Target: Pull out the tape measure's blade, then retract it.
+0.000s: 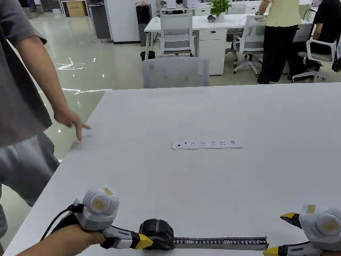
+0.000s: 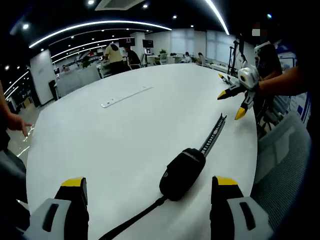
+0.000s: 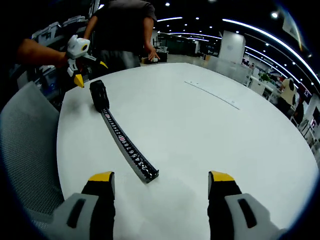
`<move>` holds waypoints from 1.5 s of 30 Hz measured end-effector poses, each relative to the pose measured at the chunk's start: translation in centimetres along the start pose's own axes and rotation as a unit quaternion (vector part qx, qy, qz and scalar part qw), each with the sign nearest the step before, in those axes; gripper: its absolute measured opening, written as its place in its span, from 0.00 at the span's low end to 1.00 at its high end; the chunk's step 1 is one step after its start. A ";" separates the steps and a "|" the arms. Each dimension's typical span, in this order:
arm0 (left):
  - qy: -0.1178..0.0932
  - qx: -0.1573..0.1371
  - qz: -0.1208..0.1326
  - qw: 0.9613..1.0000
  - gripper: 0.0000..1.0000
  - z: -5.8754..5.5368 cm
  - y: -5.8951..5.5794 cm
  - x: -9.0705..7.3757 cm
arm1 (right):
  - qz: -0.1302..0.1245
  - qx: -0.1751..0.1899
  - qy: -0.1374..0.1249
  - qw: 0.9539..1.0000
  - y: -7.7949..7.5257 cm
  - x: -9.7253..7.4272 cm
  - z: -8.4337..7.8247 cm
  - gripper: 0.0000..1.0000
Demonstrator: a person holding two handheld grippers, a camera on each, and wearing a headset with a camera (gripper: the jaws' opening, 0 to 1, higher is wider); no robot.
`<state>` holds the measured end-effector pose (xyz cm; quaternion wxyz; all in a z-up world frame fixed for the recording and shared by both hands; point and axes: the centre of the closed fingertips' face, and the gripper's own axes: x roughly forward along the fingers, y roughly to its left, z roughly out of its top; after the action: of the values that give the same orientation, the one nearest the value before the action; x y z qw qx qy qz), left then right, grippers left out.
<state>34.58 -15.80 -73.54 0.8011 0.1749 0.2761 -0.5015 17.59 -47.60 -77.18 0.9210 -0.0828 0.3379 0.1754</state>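
In its own view the left gripper [image 2: 149, 182] is released, its two yellow-tipped jaws rising wide apart from the bottom of the frame. The black tape measure [image 2: 182, 172] lies on the table [image 2: 100, 145] between them, closer to the right-hand jaw and touching neither. In the head view, at lower left, one yellow tip sits right against the tape measure's left side. The other jaw is hidden there, so contact cannot be judged from that view. A dark cord [image 2: 131, 220] runs from the tape measure toward the bottom of the left gripper view and is cut off at the edge.

The blade [image 3: 125, 142] is pulled out and lies flat on the table. In the right gripper view it runs from the tape measure at upper left down to lower centre. Some numerals show on it, but the hook at its end is hard to make out.

The right gripper [image 3: 161, 176] is also released, jaws spread. The blade's end lies between them, nearer the left-hand jaw, ungripped. In the head view this gripper is cut off by the lower right corner.

A white power strip [image 1: 206, 144] lies mid-table, well apart. A bystander's hand [image 1: 72, 120] rests at the table's left edge, with the body cropped by the frame. A grey chair [image 1: 175, 72] stands beyond the far edge.
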 end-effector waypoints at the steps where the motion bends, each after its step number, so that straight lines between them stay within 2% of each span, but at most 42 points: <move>1: -0.003 0.000 0.003 1.000 1.00 -0.2 0.1 -0.4 | -0.002 0.009 -0.005 1.000 0.1 -0.3 0.0 0.79; 3: -0.023 -0.002 0.008 1.000 1.00 -0.4 0.2 -1.3 | -0.016 0.015 -0.004 1.000 -0.1 -1.2 -0.5 0.84; 4: -0.036 -0.007 0.008 0.999 1.00 -0.3 0.2 -1.7 | -0.026 0.029 -0.005 0.999 -0.2 -1.7 -0.7 0.86; 5: -0.056 -0.011 0.013 0.998 1.00 0.0 0.4 -2.1 | -0.027 0.045 -0.016 0.998 0.1 -2.0 -0.4 0.88; 6: -0.069 -0.029 0.023 0.997 1.00 -0.1 0.8 -2.8 | -0.026 0.053 -0.033 0.998 0.3 -2.6 0.0 0.89; 8: -0.076 -0.053 0.020 0.996 1.00 -0.6 0.9 -3.7 | -0.039 0.045 -0.035 0.998 0.4 -3.5 -0.3 0.90; 10: -0.071 -0.047 0.027 0.996 1.00 -1.2 1.0 -4.3 | -0.044 0.045 -0.044 0.997 0.6 -4.1 -0.3 0.92; 14: -0.072 -0.051 0.037 0.995 1.00 -2.1 1.0 -5.7 | -0.047 0.038 -0.038 0.997 1.6 -5.1 -1.3 0.93; 16: -0.070 -0.052 0.044 0.995 1.00 -2.6 1.0 -6.3 | -0.059 0.028 -0.039 0.997 1.7 -5.8 -1.7 0.93; 19: -0.070 -0.056 0.045 0.995 1.00 -3.2 0.8 -7.0 | -0.077 0.031 -0.049 0.995 1.5 -6.8 -1.8 0.94; 21: -0.083 -0.054 0.050 0.994 1.00 -3.2 0.6 -7.6 | -0.084 0.032 -0.059 0.994 1.7 -7.6 -1.8 0.96; 24: -0.090 -0.048 0.045 0.994 1.00 -3.6 0.2 -8.3 | -0.089 0.033 -0.065 0.993 2.0 -8.8 -1.8 1.00; 26: -0.092 -0.040 0.053 0.994 1.00 -3.9 0.1 -8.9 | -0.091 0.037 -0.069 0.993 2.1 -9.7 -1.7 1.00; 28: -0.103 -0.053 0.050 0.992 1.00 -4.0 0.2 -9.5 | -0.094 0.030 -0.074 0.992 2.6 -10.5 -1.4 1.00; 29: -0.101 -0.055 0.052 0.992 1.00 -4.2 0.2 -9.6 | -0.096 0.027 -0.074 0.992 2.7 -10.7 -1.4 1.00; 31: -0.099 -0.056 0.055 0.992 1.00 -4.7 0.0 -9.9 | -0.097 0.025 -0.073 0.992 2.4 -11.0 -2.0 1.00; 35: -0.098 -0.060 0.055 0.992 1.00 -5.5 -0.3 -10.5 | -0.090 0.022 -0.075 0.993 3.9 -11.5 -1.9 1.00; 36: -0.098 -0.060 0.057 0.992 1.00 -5.6 -0.3 -10.8 | -0.095 0.016 -0.064 0.993 4.1 -11.5 -2.3 1.00; 40: -0.111 -0.078 0.065 0.989 1.00 -5.3 0.3 -11.5 | -0.094 0.029 -0.072 0.993 4.0 -12.0 -2.6 1.00; 45: -0.101 -0.073 0.067 0.990 1.00 -5.4 0.2 -11.4 | -0.093 0.032 -0.071 0.993 3.9 -12.0 -2.9 1.00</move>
<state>29.41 -4.59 -70.72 0.8672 0.0825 0.2175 -0.4404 5.86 -48.03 -71.66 0.9571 -0.0715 0.2684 0.0830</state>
